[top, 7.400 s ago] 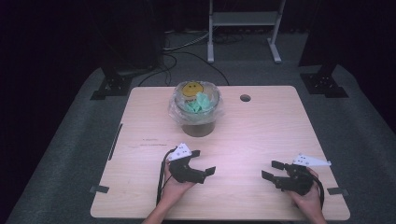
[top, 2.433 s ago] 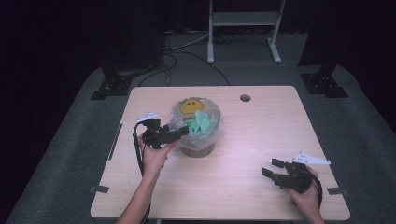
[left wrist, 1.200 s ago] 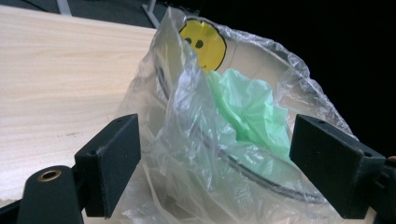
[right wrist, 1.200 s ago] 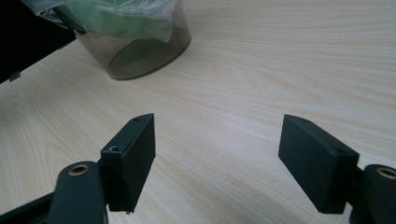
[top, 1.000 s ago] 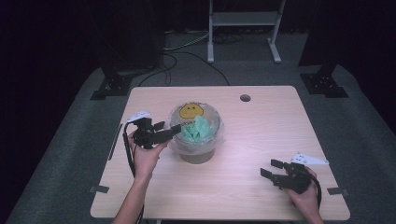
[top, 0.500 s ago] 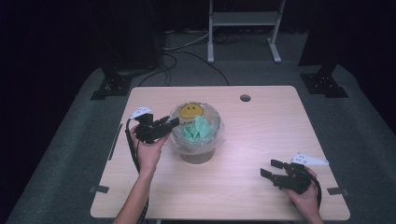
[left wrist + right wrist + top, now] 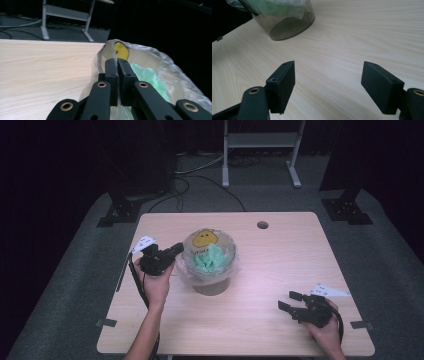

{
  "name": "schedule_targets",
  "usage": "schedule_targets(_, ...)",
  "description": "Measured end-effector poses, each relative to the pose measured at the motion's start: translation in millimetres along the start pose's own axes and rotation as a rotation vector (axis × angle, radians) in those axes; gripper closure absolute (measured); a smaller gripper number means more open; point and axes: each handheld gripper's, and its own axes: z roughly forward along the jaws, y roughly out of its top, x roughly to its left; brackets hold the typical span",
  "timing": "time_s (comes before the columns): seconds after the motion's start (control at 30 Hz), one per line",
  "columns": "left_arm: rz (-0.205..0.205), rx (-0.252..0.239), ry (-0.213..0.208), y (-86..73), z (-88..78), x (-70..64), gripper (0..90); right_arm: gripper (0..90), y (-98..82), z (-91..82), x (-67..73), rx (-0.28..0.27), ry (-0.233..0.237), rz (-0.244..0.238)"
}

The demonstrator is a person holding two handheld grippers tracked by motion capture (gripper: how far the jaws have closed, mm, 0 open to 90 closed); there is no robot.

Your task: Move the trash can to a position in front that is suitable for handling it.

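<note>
A small dark bin (image 7: 212,285) (image 7: 287,23) stands mid-table, lined with a clear plastic bag (image 7: 226,265) (image 7: 160,65). Inside the bag lie green crumpled pieces (image 7: 210,259) (image 7: 147,77) and something yellow with a smiley face (image 7: 205,238) (image 7: 121,50). My left gripper (image 7: 177,251) (image 7: 117,66) is shut on the bag's left rim, the thin plastic pinched between its jaws. My right gripper (image 7: 291,301) (image 7: 328,82) rests open near the table's front right corner, nothing between its jaws.
The light wooden table (image 7: 280,255) has a round cable hole (image 7: 262,225) near its back edge. A metal stand (image 7: 260,140) and cables (image 7: 200,170) sit on the floor behind the table. Dark stand feet (image 7: 117,212) flank the far corners.
My left gripper went from the front of the table to the bin and closed on the bag's rim, and the bin with its bag shifted nearer. In the last second it lifted slightly. The right gripper stayed still.
</note>
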Motion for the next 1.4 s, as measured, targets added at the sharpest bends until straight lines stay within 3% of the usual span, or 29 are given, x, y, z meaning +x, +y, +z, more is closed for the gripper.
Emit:
schedule_targets(0.13, -0.058, -0.011, -0.107, 0.1, 1.7, 5.3, 88.4, 26.6, 1.2, 2.6, -0.3, 0.010, 0.000, -0.003)
schedule_targets(0.23, -0.088, -0.019, -0.160, 1.8, 2.5, 4.8, 88.7, 26.6, 8.7, 2.2, -0.3, 0.001, 0.003, 0.001)
schedule_targets(0.37, -0.102, -0.019, -0.206, 1.2, 3.5, 2.9, 88.7, 26.8, 30.4, 4.3, 1.8, -0.021, 0.019, 0.012)
schedule_targets(0.5, -0.117, -0.022, -0.253, 1.0, 1.8, 2.7, 88.7, 27.2, 59.9, 14.1, 9.8, -0.003, -0.001, -0.040)
schedule_targets(0.63, -0.120, -0.020, -0.281, 0.0, 2.3, 0.3, 88.7, 27.1, 90.3, 24.8, 19.8, -0.001, 0.008, -0.071)
schedule_targets(0.93, -0.115, -0.011, -0.290, -1.2, 3.6, -0.8, 88.7, 27.2, 151.6, 54.6, 55.1, 0.004, 0.018, -0.153)
schedule_targets(1.1, -0.111, -0.012, -0.298, -0.4, 2.1, -0.1, 88.7, 27.1, 170.7, 71.6, 64.2, -0.002, 0.037, -0.139)
schedule_targets(1.4, -0.110, -0.031, -0.305, 3.5, -3.3, -0.3, 88.7, 27.2, 182.1, 93.0, 59.0, 0.008, 0.037, -0.073)
